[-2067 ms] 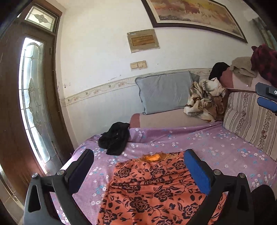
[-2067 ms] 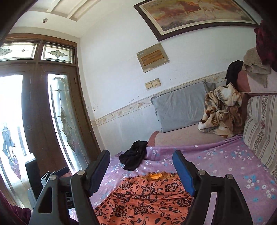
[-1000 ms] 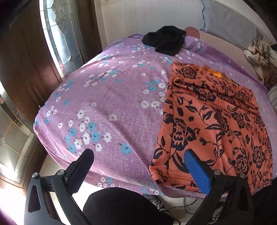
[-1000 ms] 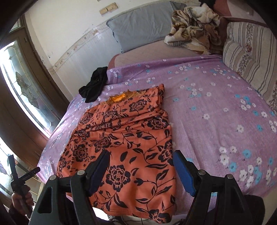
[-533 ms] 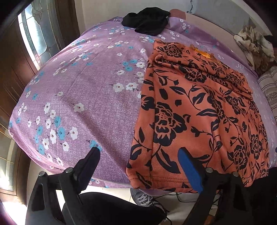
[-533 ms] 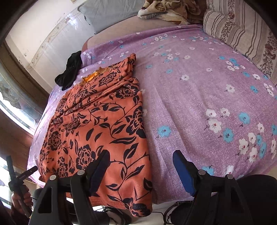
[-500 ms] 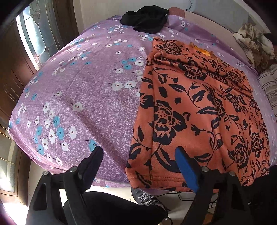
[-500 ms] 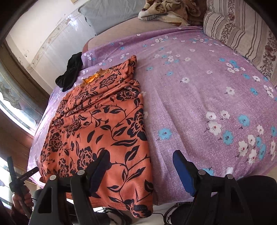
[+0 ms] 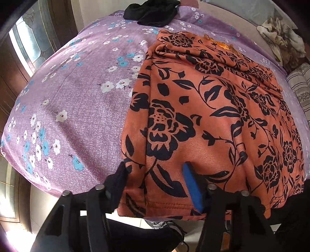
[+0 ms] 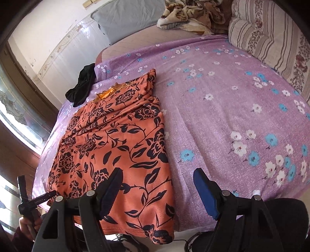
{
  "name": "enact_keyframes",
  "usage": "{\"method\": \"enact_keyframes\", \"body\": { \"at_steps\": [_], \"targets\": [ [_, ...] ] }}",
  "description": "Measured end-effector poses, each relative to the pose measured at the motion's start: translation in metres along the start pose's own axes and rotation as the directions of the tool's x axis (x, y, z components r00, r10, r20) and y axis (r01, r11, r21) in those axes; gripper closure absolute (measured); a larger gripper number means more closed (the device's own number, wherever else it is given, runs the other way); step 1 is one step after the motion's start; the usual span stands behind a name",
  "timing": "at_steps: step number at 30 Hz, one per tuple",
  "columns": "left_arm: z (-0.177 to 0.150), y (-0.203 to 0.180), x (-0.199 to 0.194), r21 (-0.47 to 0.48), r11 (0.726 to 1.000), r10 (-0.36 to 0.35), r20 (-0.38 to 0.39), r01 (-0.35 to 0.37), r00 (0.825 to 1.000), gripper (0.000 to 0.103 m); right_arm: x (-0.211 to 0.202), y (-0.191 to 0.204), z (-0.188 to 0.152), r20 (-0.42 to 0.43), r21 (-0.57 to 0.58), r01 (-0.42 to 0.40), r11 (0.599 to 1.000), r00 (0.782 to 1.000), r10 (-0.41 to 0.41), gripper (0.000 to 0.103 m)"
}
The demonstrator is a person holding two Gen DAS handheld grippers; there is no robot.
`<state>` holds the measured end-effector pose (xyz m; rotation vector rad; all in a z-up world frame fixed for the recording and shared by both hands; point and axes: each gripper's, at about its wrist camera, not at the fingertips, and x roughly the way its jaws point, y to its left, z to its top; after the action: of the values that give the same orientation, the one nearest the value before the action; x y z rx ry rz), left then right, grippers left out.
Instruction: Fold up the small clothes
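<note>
An orange garment with black flowers (image 9: 213,116) lies flat on the purple flowered bed (image 9: 77,97), its hem hanging over the near edge. My left gripper (image 9: 155,180) is open, its jaws on either side of the hem's near left corner, with cloth lying between them. In the right wrist view the same garment (image 10: 116,145) lies at left. My right gripper (image 10: 158,186) is open above its near right corner; its left finger (image 10: 112,186) is over the cloth, its blue finger (image 10: 203,192) over the sheet. The left gripper also shows at the far left there (image 10: 36,197).
A black garment (image 9: 153,11) lies at the bed's far edge, also seen in the right wrist view (image 10: 81,87). A grey pillow (image 10: 124,17), a crumpled blanket (image 10: 189,13) and a striped cushion (image 10: 271,38) line the back and right. A glass door (image 9: 29,38) stands left.
Both grippers came down from looking across the room to the garment's near hem. My left gripper has pushed forward and narrowed around the hem corner. My right gripper moved closer to the right corner.
</note>
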<state>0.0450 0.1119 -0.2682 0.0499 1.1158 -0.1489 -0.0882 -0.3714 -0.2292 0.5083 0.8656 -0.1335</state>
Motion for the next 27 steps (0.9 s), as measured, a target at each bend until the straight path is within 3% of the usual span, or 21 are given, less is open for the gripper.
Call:
{"method": "enact_keyframes", "body": {
  "at_steps": [1,2,6,7,8,9,12,13,14,16,19,21,22,24,25,27],
  "targets": [
    [0.001,0.0,-0.002,0.005,1.0,-0.006,0.009,0.006,1.0,0.072,0.002,0.0,-0.001,0.0,0.0,0.001,1.0,1.0,-0.001,0.025],
    [0.002,0.001,-0.003,0.005,1.0,-0.013,0.013,0.013,1.0,0.08,0.004,0.001,-0.001,0.001,-0.006,0.0,1.0,1.0,0.0,0.025],
    [0.007,0.004,-0.008,-0.009,0.999,-0.053,0.023,0.053,0.998,0.08,0.012,0.003,0.002,0.005,-0.012,-0.016,1.0,1.0,0.016,0.025],
    [0.008,0.005,-0.007,-0.015,0.998,-0.06,0.016,0.06,0.998,0.072,0.014,0.003,0.003,0.005,-0.005,-0.03,1.0,1.0,0.03,0.025],
    [0.008,0.007,-0.005,-0.028,0.997,-0.068,0.008,0.068,0.998,0.055,0.016,0.002,0.005,0.006,0.003,-0.049,0.999,0.999,0.049,0.025],
    [0.008,0.01,-0.005,-0.047,0.996,-0.081,0.013,0.082,0.997,0.048,0.018,0.0,0.007,0.004,0.012,-0.071,0.997,0.997,0.071,0.025],
    [0.006,0.019,-0.003,-0.093,0.986,-0.139,0.035,0.142,0.99,0.045,0.032,-0.011,0.014,-0.014,0.079,-0.129,0.988,0.991,0.131,0.025],
    [0.006,0.021,-0.003,-0.095,0.983,-0.156,0.035,0.159,0.987,0.052,0.038,-0.017,0.017,-0.031,0.115,-0.156,0.981,0.987,0.161,0.025],
    [0.006,0.021,-0.003,-0.089,0.982,-0.166,0.034,0.168,0.986,0.07,0.044,-0.023,0.019,-0.042,0.153,-0.179,0.972,0.981,0.188,0.025],
    [0.004,0.022,-0.004,-0.064,0.984,-0.165,0.035,0.167,0.986,0.087,0.054,-0.034,0.022,-0.05,0.223,-0.222,0.949,0.97,0.238,0.025],
    [0.004,0.023,-0.009,-0.047,0.98,-0.192,0.054,0.195,0.98,0.09,0.063,-0.051,0.026,-0.037,0.298,-0.243,0.923,0.963,0.265,0.026],
    [0.004,0.022,-0.012,-0.03,0.979,-0.201,0.063,0.203,0.978,0.09,0.07,-0.062,0.026,-0.032,0.344,-0.302,0.889,0.943,0.332,0.027],
    [0.005,0.022,-0.012,-0.029,0.98,-0.197,0.058,0.199,0.979,0.089,0.073,-0.066,0.026,-0.039,0.364,-0.324,0.873,0.931,0.362,0.028],
    [0.006,0.025,-0.007,-0.057,0.98,-0.189,0.033,0.19,0.982,0.067,0.076,-0.071,0.024,-0.042,0.397,-0.355,0.846,0.914,0.403,0.032],
    [0.006,0.028,-0.005,-0.079,0.98,-0.184,0.026,0.185,0.983,0.046,0.077,-0.071,0.021,-0.05,0.416,-0.374,0.829,0.901,0.432,0.036],
    [0.003,0.033,-0.004,-0.112,0.978,-0.175,0.03,0.178,0.984,0.041,0.08,-0.066,0.013,-0.101,0.431,-0.388,0.815,0.876,0.471,0.043]
  ]
}}
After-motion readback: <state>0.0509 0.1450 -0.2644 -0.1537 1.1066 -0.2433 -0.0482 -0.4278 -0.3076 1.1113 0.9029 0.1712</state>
